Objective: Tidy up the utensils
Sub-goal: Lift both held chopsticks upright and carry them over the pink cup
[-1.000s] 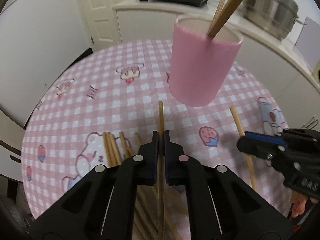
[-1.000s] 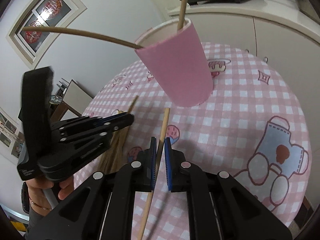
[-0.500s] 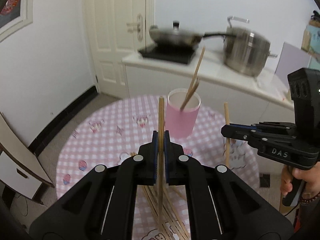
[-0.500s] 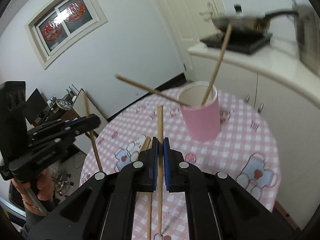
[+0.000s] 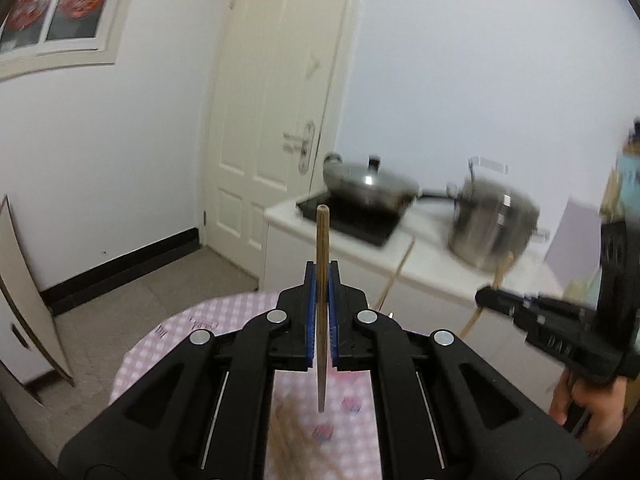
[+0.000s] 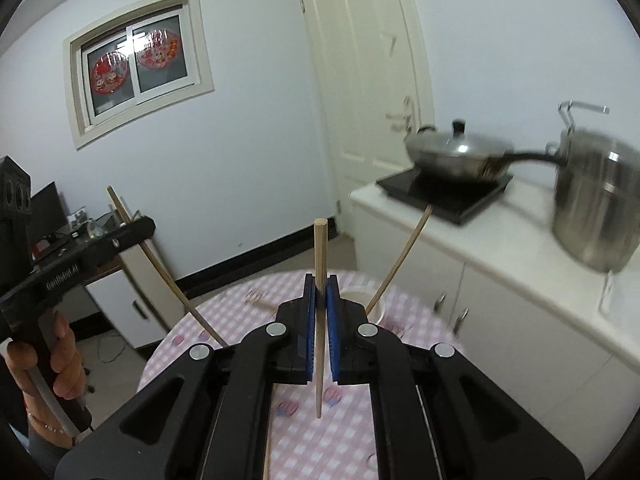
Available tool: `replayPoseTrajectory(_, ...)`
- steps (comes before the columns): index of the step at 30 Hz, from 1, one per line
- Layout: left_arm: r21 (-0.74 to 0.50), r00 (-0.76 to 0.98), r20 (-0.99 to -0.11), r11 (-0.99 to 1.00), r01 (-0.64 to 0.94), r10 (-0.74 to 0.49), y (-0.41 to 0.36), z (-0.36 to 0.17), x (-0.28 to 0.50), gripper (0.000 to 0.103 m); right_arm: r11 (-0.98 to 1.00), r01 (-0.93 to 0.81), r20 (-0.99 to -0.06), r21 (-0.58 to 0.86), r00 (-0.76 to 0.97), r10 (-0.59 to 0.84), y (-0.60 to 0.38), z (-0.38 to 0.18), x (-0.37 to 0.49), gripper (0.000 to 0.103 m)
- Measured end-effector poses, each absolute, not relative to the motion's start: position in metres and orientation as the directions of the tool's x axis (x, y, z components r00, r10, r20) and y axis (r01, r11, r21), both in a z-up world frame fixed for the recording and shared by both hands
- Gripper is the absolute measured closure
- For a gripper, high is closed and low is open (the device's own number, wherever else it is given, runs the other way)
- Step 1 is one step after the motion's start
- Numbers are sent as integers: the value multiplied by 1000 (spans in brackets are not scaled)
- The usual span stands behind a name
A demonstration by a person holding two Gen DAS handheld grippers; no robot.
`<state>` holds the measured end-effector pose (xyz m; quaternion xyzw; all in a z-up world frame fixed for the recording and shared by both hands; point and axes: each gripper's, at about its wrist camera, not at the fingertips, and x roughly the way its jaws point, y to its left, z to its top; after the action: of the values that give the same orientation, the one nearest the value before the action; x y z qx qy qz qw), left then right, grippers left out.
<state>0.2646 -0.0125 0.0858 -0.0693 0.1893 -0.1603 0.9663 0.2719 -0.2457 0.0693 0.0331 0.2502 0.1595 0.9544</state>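
My left gripper [image 5: 321,276] is shut on a wooden chopstick [image 5: 322,240] that stands upright between its blue pads, high above the pink checked table [image 5: 192,328]. In the right wrist view my right gripper [image 6: 320,292] is shut on a second chopstick [image 6: 320,248], also upright. Just behind its fingers shows the white rim of the pink cup [image 6: 358,294], with a chopstick [image 6: 404,256] leaning out of it. Each view shows the other gripper at its side, holding its stick: the right gripper [image 5: 486,298] and the left gripper [image 6: 144,226]. Loose chopsticks [image 5: 288,432] lie blurred on the table.
Behind the table runs a white counter [image 6: 500,248] with a black hob [image 6: 444,188], a lidded wok [image 6: 456,148] and a steel pot [image 6: 596,208]. A cream door [image 5: 272,120] is at the back. A person's hand [image 6: 64,352] grips the left tool's handle.
Both grippers have risen well above the table and tipped up, each keeping its chopstick. The pink cup has dropped from full view to behind the fingers.
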Motion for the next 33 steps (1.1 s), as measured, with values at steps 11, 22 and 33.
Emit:
replayPoseTrajectory(11, -296, 936, -221, 933, 204, -274, -30, 97, 321, 97, 973, -221, -319, 58, 920, 228, -245, 86, 299, 99)
replayPoseTrajectory(22, -344, 929, -214, 913, 219, -304, -50, 70, 359, 97, 971, -224, -332, 80, 913, 238, -248, 64, 335, 99)
replayPoseTrajectory(33, -291, 871, -342, 921, 258, -352, -62, 26, 378, 97, 968, -226, -415, 112, 874, 253, -255, 27, 347, 99)
